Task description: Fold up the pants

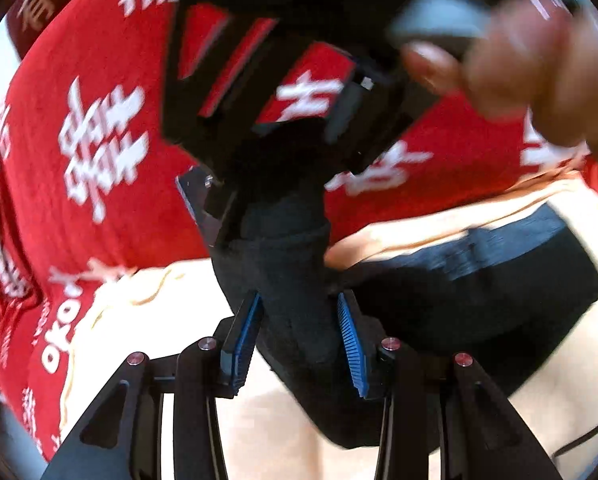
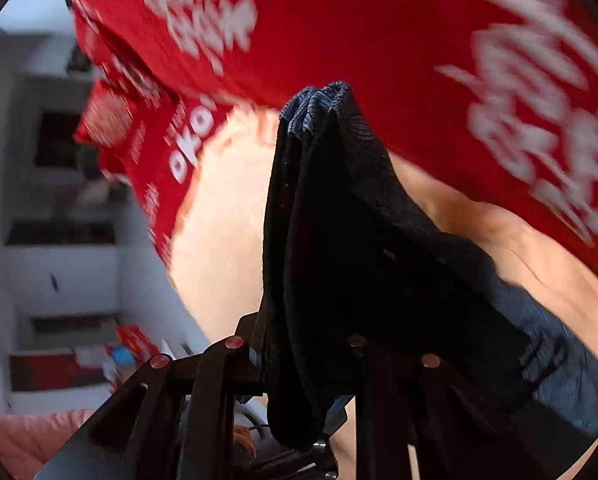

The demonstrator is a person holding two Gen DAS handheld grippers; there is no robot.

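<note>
The pants (image 1: 459, 280) are dark blue-black fabric over a cream surface (image 1: 259, 420). In the left wrist view my left gripper (image 1: 299, 336) has its blue pads (image 1: 243, 340) either side of a bunched strip of the pants, closed on it. The right gripper (image 1: 283, 120) shows above in that view, held by a hand (image 1: 539, 68), its jaws buried in the same strip. In the right wrist view the pants (image 2: 339, 260) drape over my right gripper (image 2: 299, 360) and hide its fingertips; the cloth hangs from it.
A red cloth with white lettering (image 1: 99, 140) covers the surface behind the pants and fills the top of the right wrist view (image 2: 339, 20). White shelving (image 2: 59, 240) and a pink cloth (image 2: 19, 432) lie at the left of that view.
</note>
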